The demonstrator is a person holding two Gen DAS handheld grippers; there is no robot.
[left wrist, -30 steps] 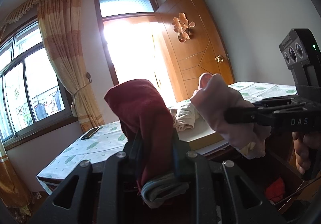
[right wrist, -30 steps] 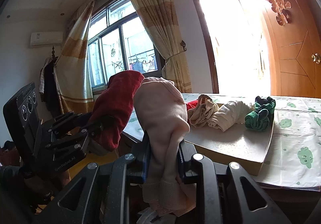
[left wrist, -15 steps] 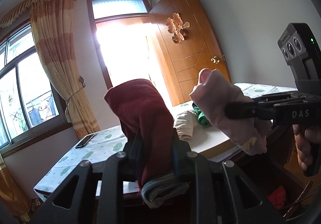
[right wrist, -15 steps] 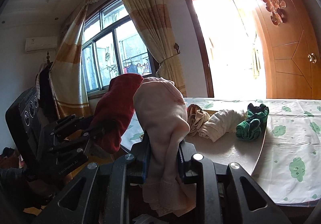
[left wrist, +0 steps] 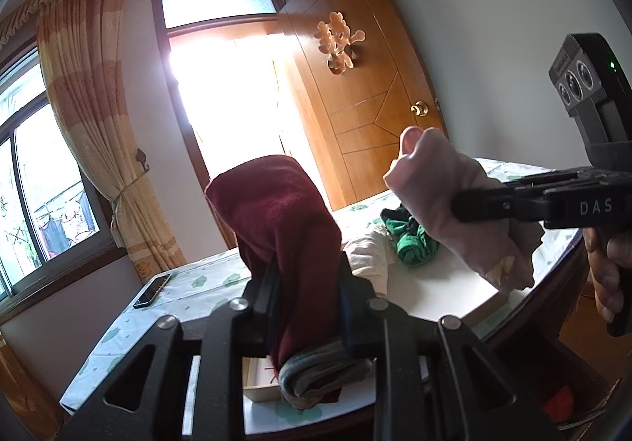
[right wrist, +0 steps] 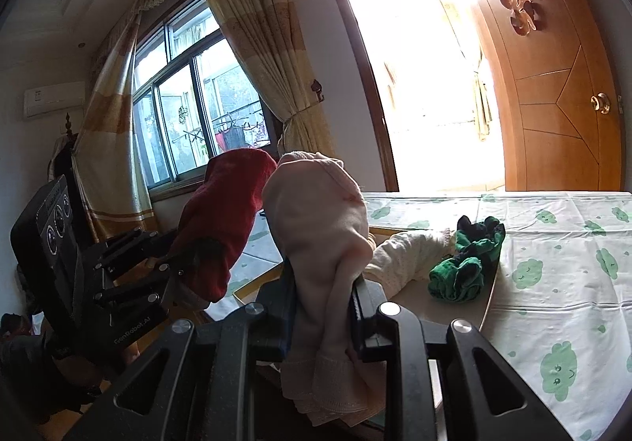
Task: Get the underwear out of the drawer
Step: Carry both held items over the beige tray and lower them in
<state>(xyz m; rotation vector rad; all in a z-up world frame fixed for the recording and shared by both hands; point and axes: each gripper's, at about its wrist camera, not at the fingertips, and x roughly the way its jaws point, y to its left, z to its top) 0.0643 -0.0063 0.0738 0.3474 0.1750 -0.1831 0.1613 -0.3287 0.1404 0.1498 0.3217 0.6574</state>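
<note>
Above the near edge of the cloth-covered surface (right wrist: 553,283), two claws each lift a bundled garment. Left claw (left wrist: 304,283) is clenched on a rolled dark red fabric underwear (left wrist: 276,227), a grey band hanging below its fingers. Right claw (right wrist: 322,306) is clenched on a pale pink cotton underwear (right wrist: 316,227), its lace hem drooping beneath. Both bundles hang in the air, clear of the surface. Farther along, on a pale flat board (right wrist: 418,306), lie a cream rolled garment (right wrist: 410,255) and, touching it, a green-and-black crumpled garment (right wrist: 466,267). A dark phone (left wrist: 152,290) rests near the surface's far left edge.
</note>
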